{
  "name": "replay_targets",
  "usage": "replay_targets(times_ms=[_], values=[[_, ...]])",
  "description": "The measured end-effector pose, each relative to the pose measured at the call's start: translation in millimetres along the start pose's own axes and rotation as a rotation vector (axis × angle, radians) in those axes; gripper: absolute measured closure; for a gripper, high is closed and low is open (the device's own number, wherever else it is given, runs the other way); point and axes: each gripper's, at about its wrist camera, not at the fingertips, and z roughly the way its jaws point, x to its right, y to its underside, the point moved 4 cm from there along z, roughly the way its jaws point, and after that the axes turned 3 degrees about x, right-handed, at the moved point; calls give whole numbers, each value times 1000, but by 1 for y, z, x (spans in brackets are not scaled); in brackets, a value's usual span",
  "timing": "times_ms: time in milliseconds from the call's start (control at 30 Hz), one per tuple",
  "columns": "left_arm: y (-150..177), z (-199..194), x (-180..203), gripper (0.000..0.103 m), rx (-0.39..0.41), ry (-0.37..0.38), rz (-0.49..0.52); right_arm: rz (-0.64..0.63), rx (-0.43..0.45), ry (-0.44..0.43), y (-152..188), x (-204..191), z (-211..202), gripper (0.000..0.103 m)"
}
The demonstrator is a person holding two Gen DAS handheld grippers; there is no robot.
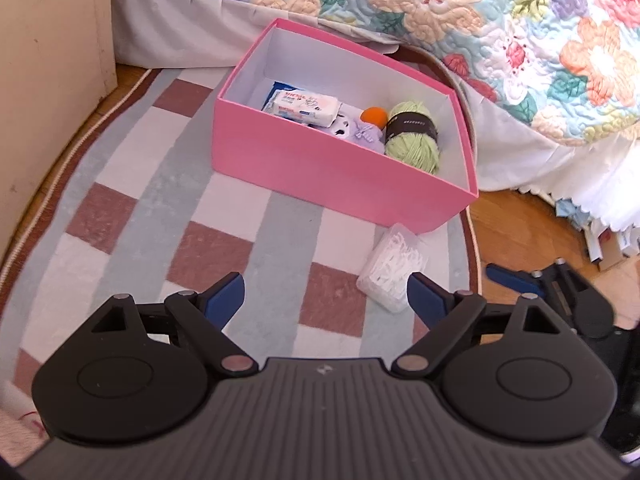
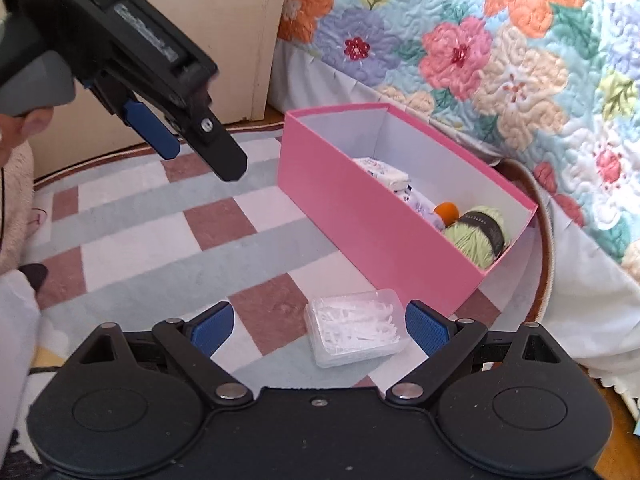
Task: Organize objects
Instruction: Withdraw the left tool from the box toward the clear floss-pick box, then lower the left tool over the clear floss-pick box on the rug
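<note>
A pink box [image 1: 320, 168] stands on the checked rug near the bed, also in the right wrist view [image 2: 360, 216]. Inside lie a tissue pack [image 1: 306, 106], a purple soft toy [image 1: 362, 134], an orange ball [image 1: 374, 116] and a green yarn skein [image 1: 412, 136]. A clear plastic case of white floss picks [image 1: 394, 266] lies on the rug just in front of the box. My right gripper [image 2: 320, 326] is open, with the case [image 2: 354, 326] between its fingers near the right pad. My left gripper [image 1: 326, 298] is open and empty above the rug, left of the case.
A bed with a floral quilt [image 1: 480, 8] and white skirt runs behind and right of the box. A beige cabinet [image 1: 48, 80] stands at the left. Wooden floor [image 1: 528, 232] shows past the rug's right edge. The left gripper shows in the right wrist view [image 2: 160, 96].
</note>
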Motion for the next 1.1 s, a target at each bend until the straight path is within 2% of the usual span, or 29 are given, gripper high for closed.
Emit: replay_targets(times_ms=[100,300,467,600,867,1100], values=[[4,9,-2,14,17,-6,11,-13,-22,-4,9,4,17,8],[16,30,-3,14,1,10,29,-58,-93,-6,33,17,48,8],[19,36,4,14,5,58,52,-26,-87,-10,43,24,53,8],[22,43,9,14,22,74,55,-37,-83,-31,46,24,57,8],[30,72,11,14,-3,98,40,-77,-117,-35,46,28,74,8],[35,91,15,15,-24,122,42,-22,-137,-30,47,40,90,8]])
